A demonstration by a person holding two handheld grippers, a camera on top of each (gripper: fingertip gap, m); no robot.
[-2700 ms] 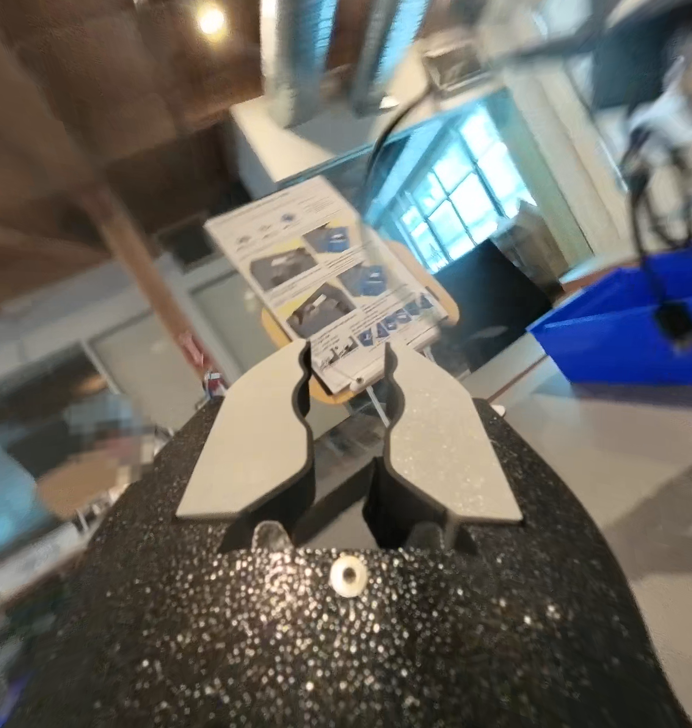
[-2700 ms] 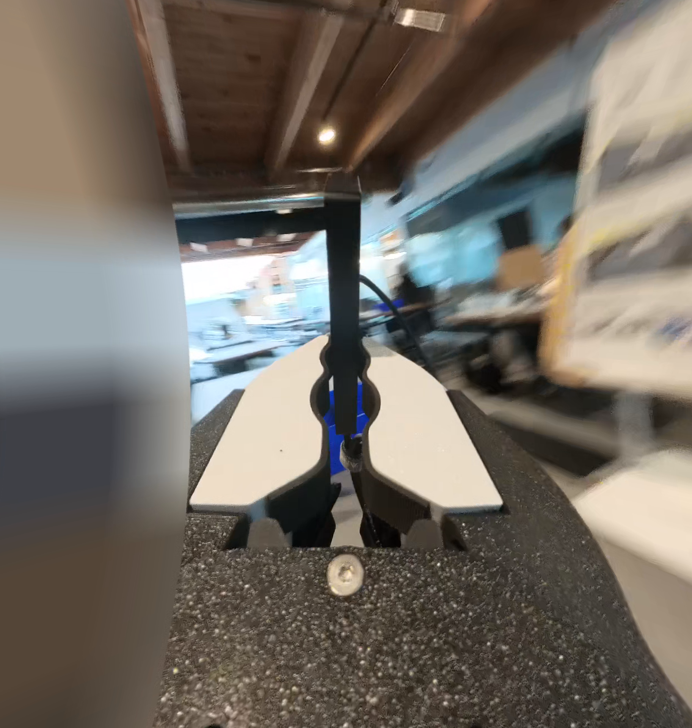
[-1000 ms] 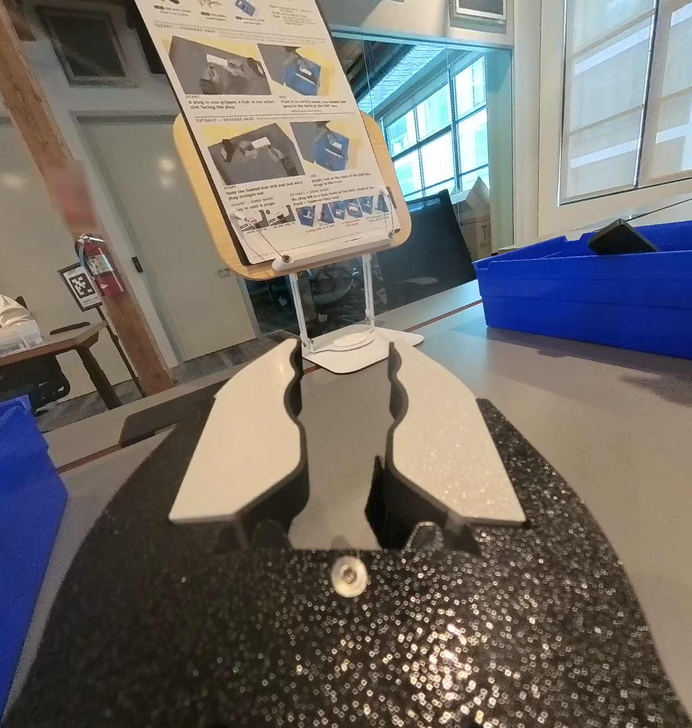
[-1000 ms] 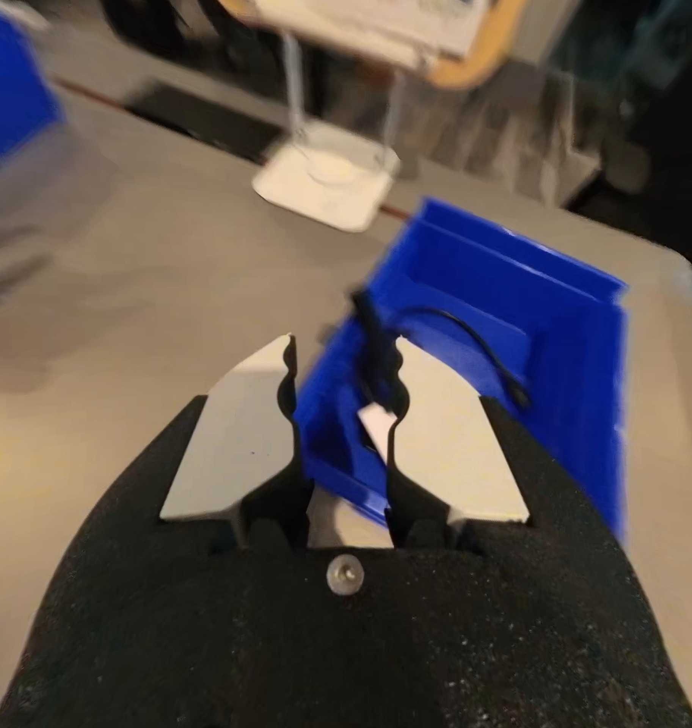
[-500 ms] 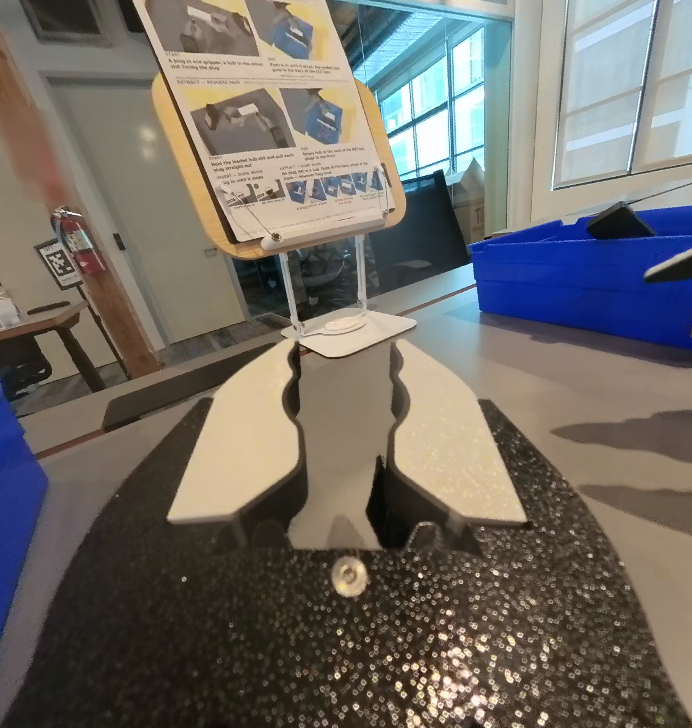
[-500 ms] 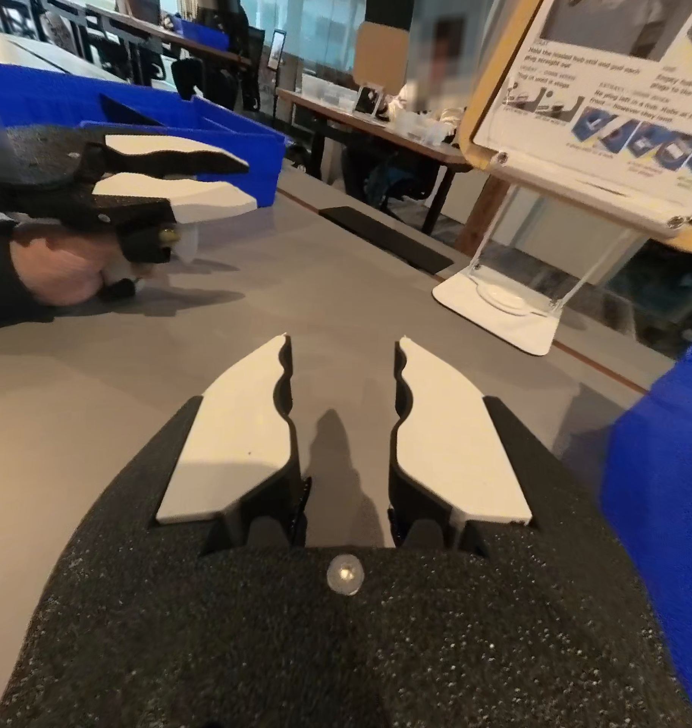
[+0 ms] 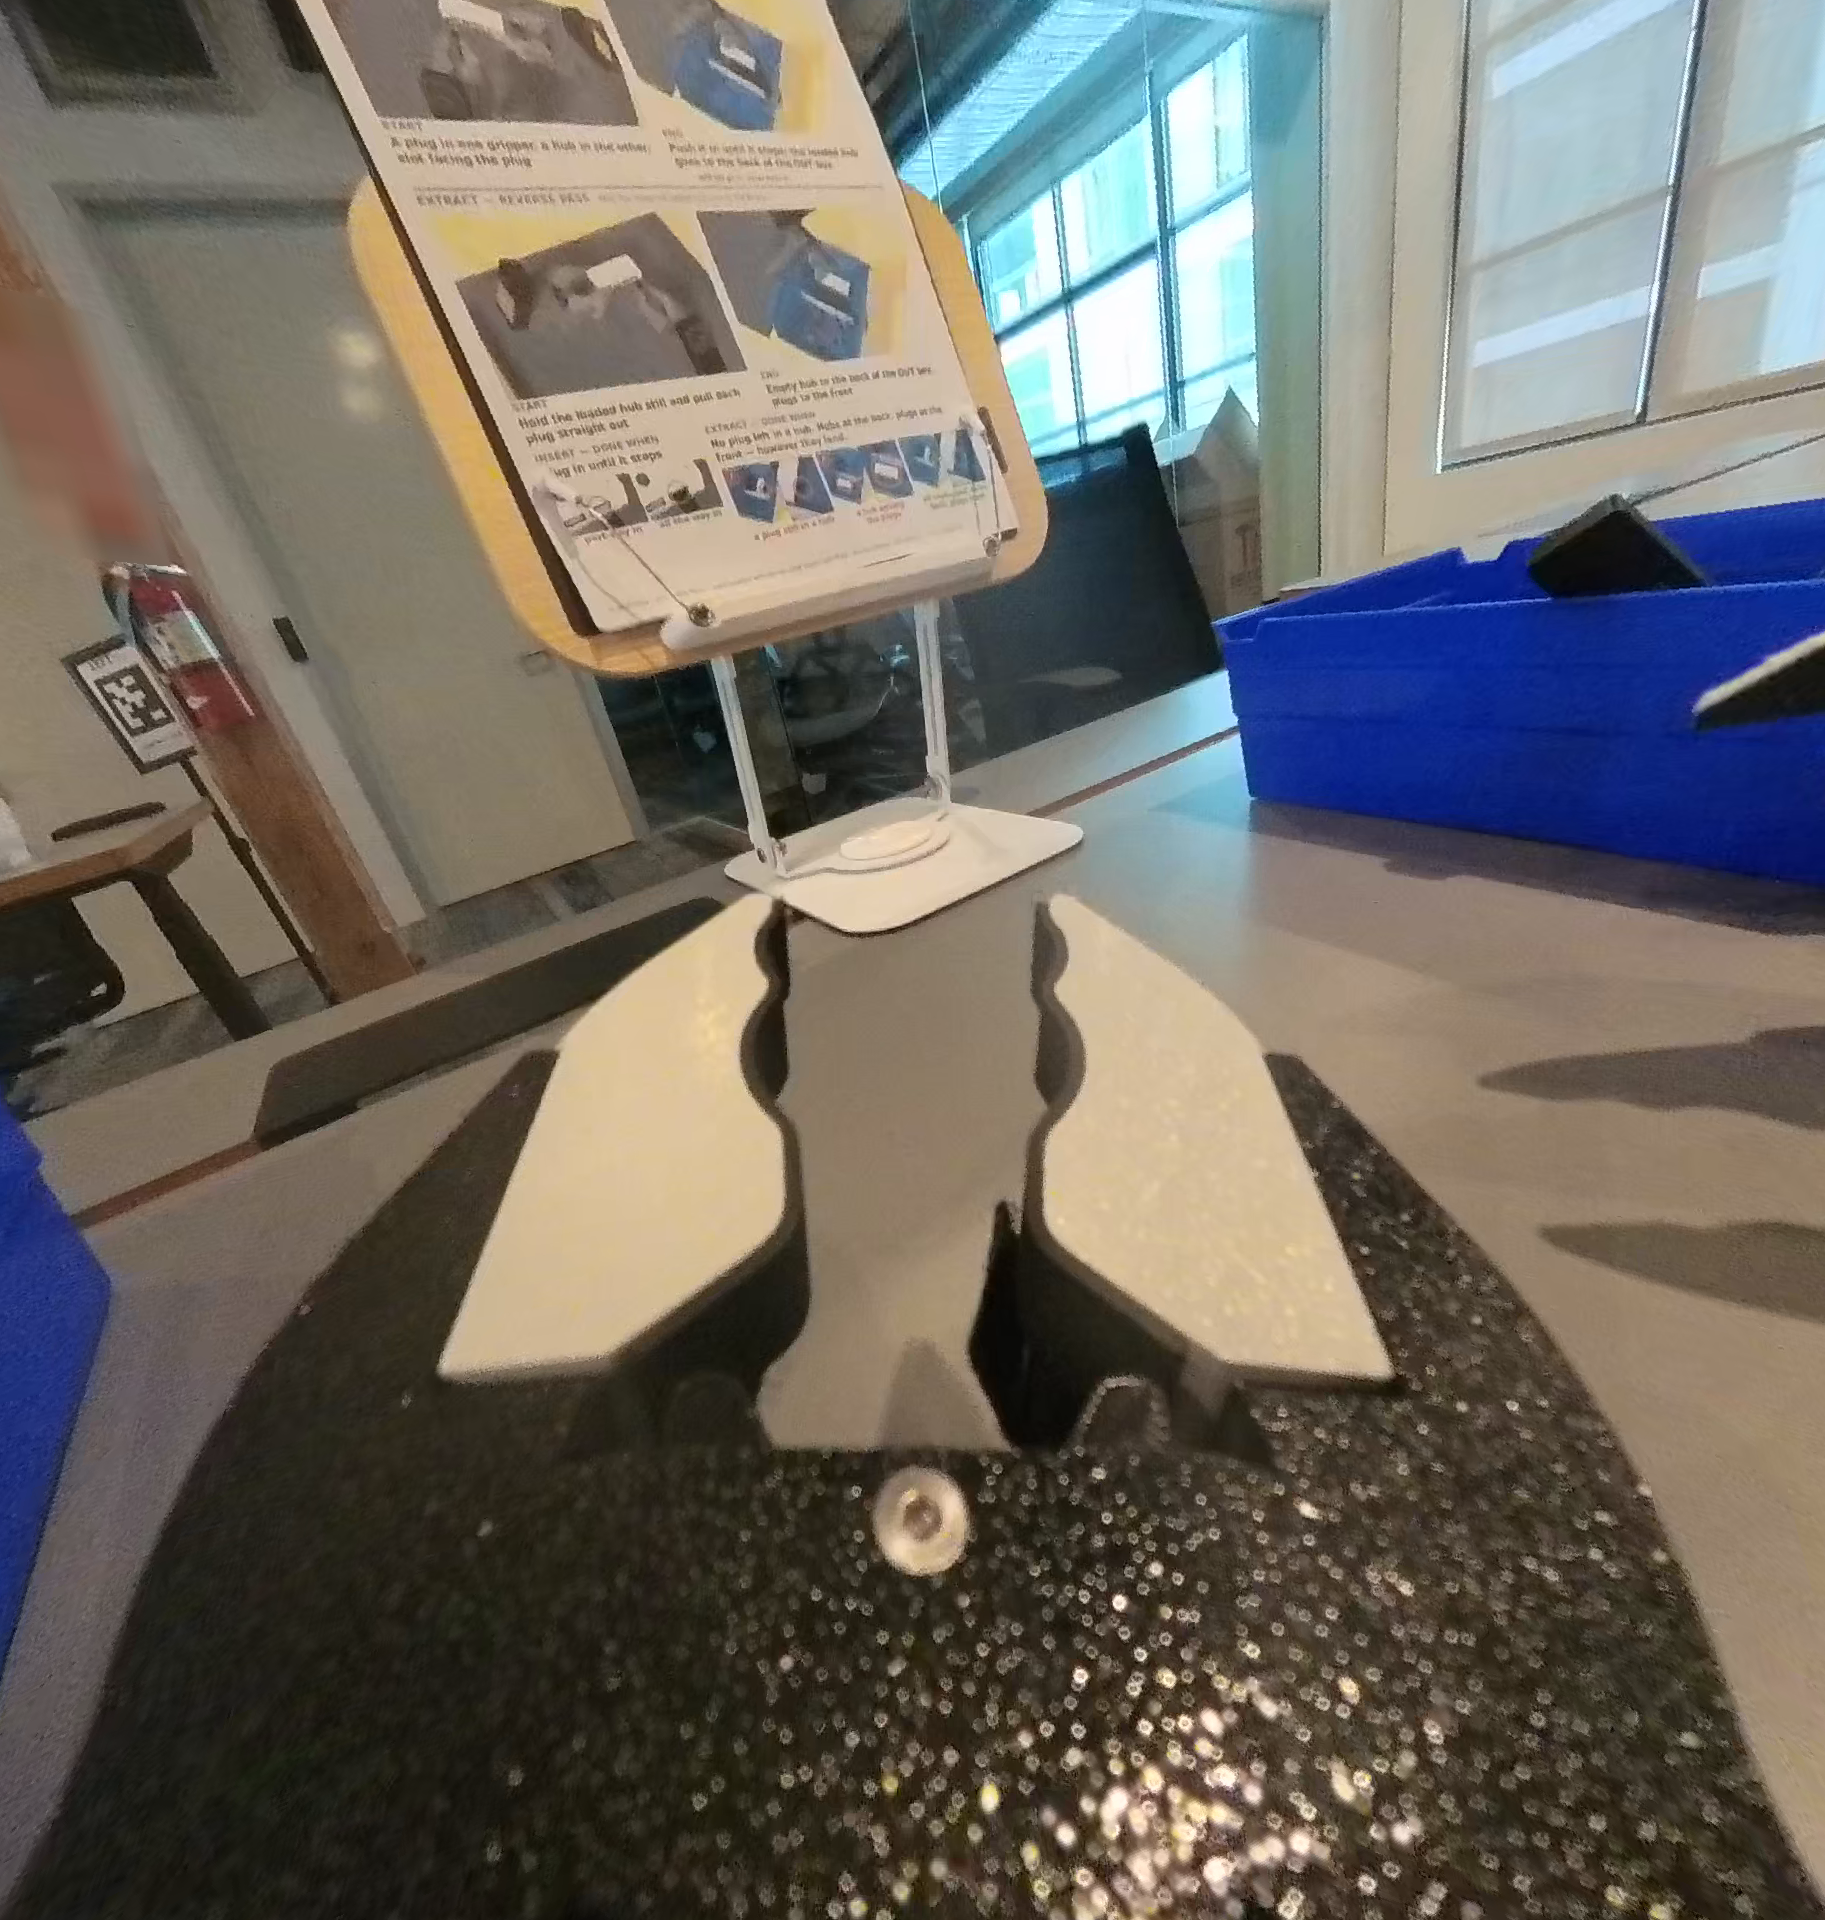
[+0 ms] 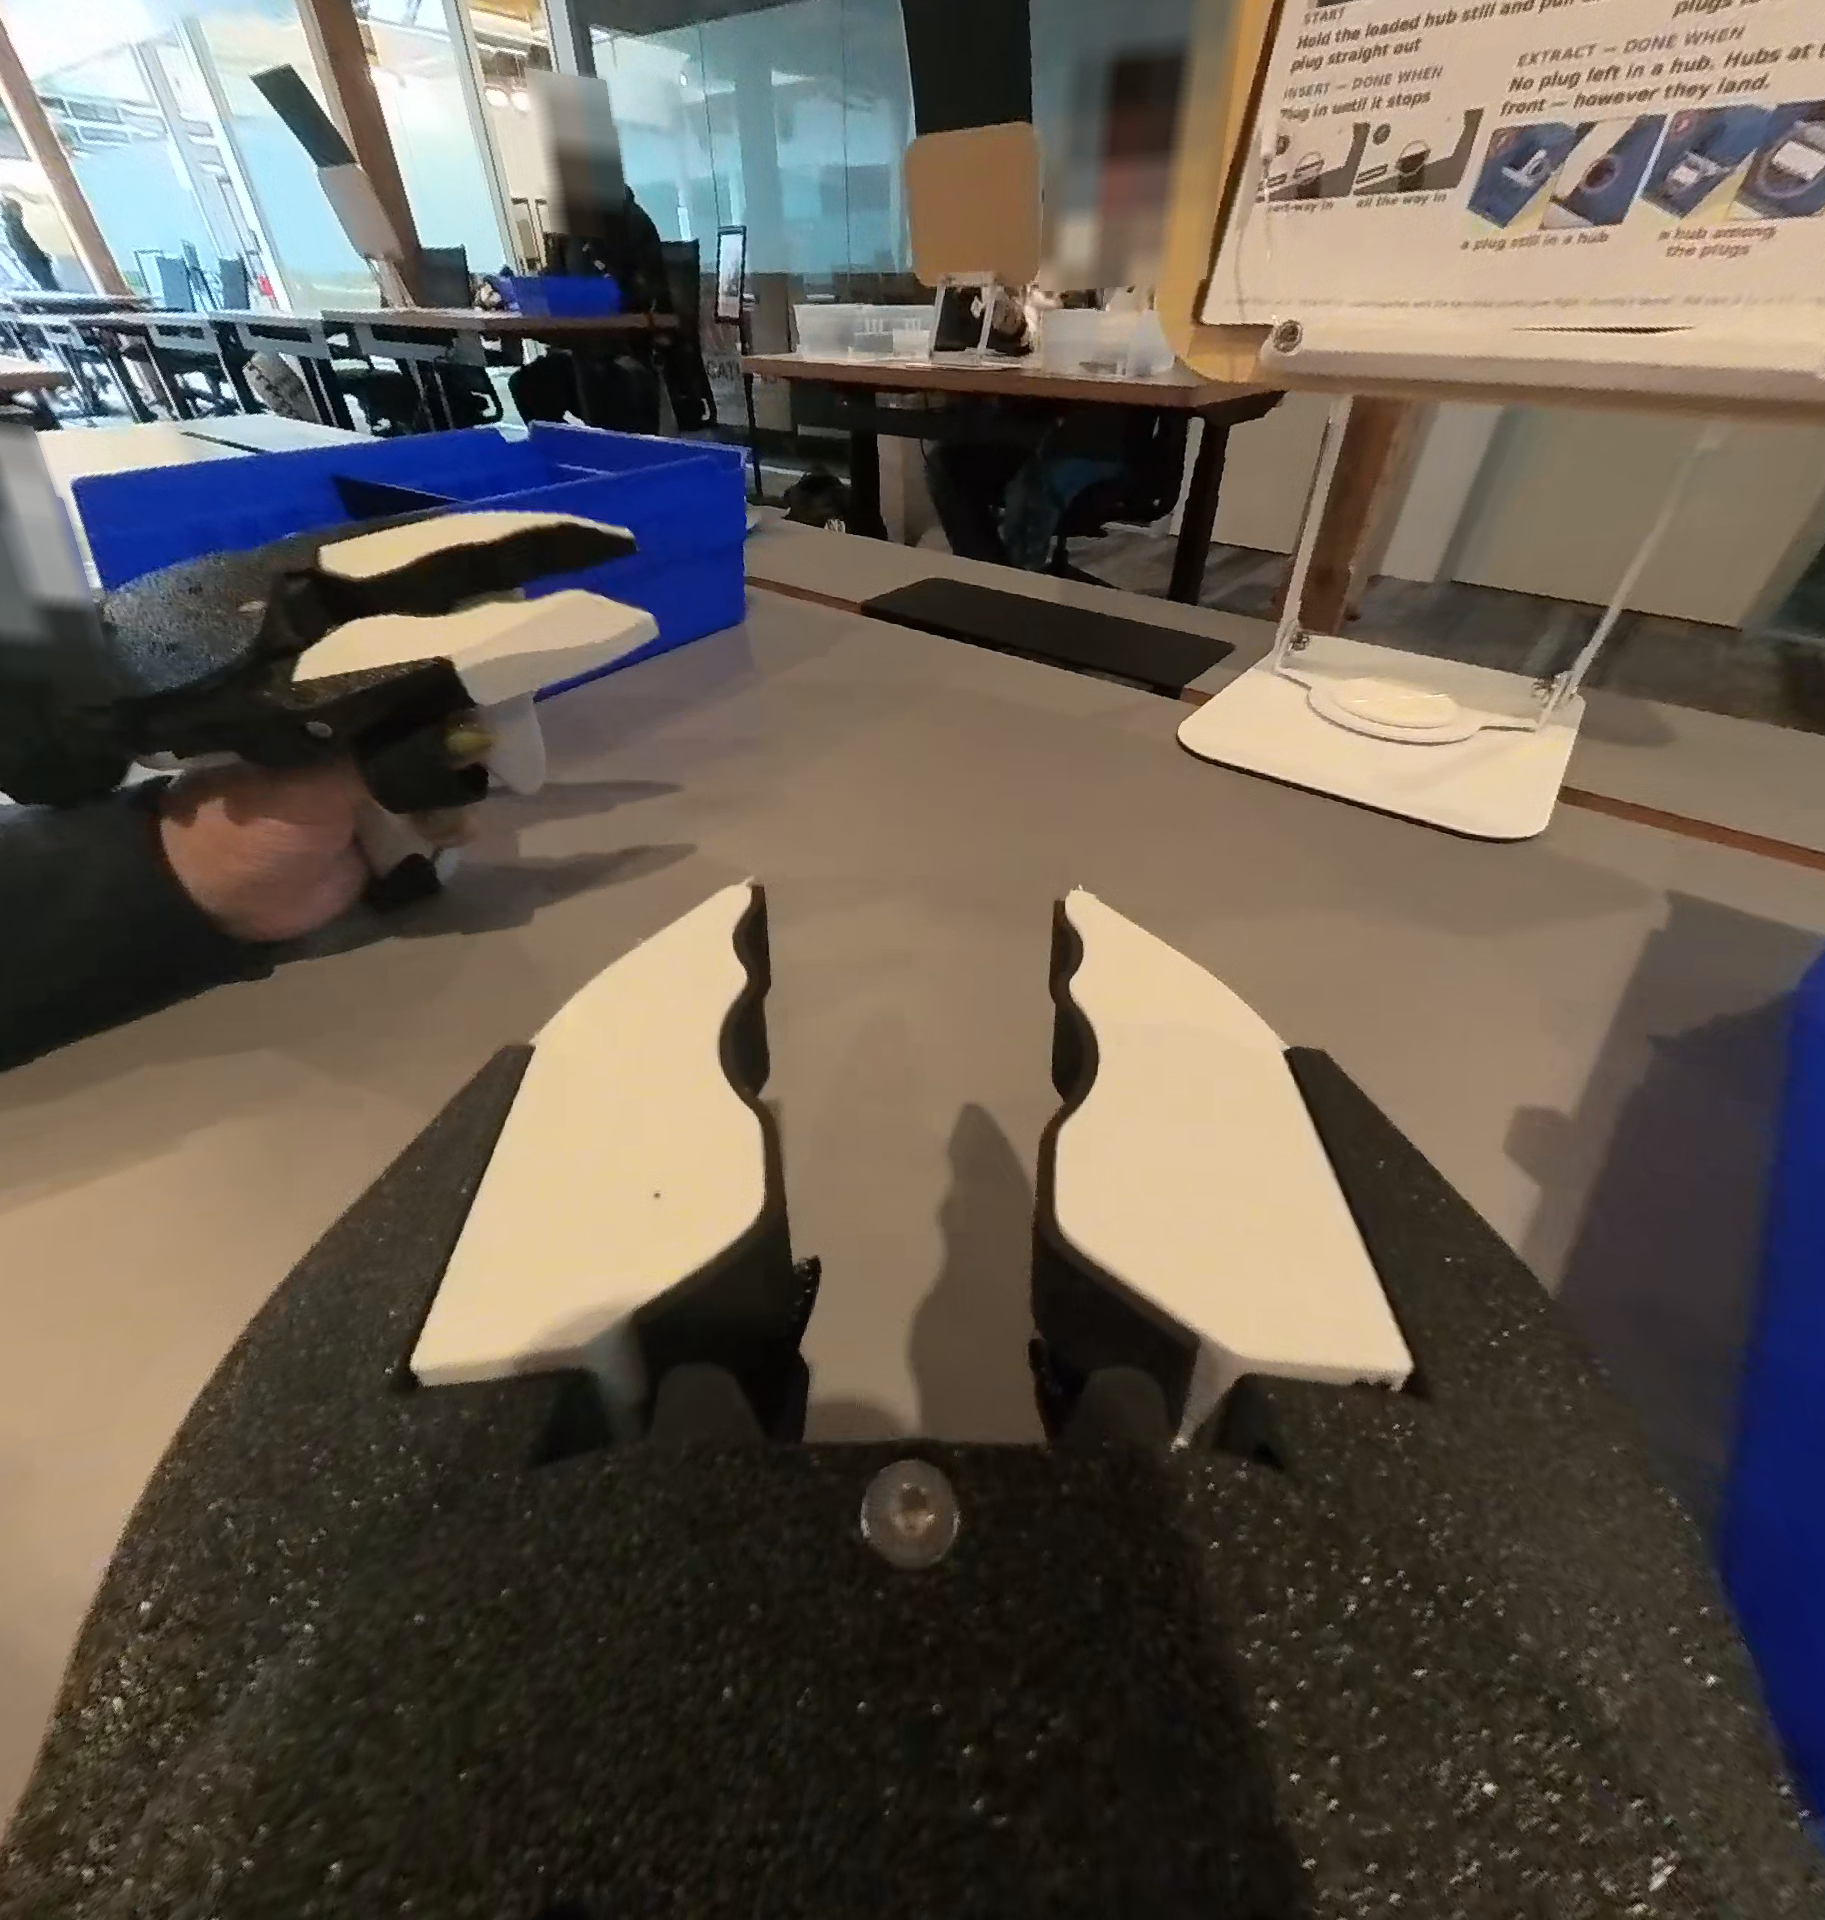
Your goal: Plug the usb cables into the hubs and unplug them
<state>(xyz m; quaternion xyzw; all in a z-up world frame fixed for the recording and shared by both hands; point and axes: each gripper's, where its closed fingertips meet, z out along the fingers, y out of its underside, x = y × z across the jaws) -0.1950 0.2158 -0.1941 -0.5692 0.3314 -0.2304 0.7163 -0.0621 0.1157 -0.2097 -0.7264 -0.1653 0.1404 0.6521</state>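
Observation:
My left gripper (image 7: pixel 906 914) is open and empty, low over the grey table (image 7: pixel 1355 997). It also shows at the left of the right wrist view (image 8: pixel 643 582), held by a hand in a dark sleeve. My right gripper (image 8: pixel 913 904) is open and empty over the bare table (image 8: pixel 887 790); one of its fingers (image 7: pixel 1781 681) pokes in at the right edge of the left wrist view. A black hub (image 7: pixel 1614 561) sticks up out of the blue bin (image 7: pixel 1510 727) at the right. No cable shows clearly.
An instruction sheet on a wooden board with a white stand (image 7: pixel 908 862) is at the table's far edge, also in the right wrist view (image 8: pixel 1386 748). A second blue bin (image 8: pixel 420 509) stands far left, and a blue bin edge (image 8: pixel 1822 1351) is close on the right.
My right gripper let go of the black hub over the right blue bin, opened, and swung back to the table's middle. My left gripper came down level and has drifted slightly forward.

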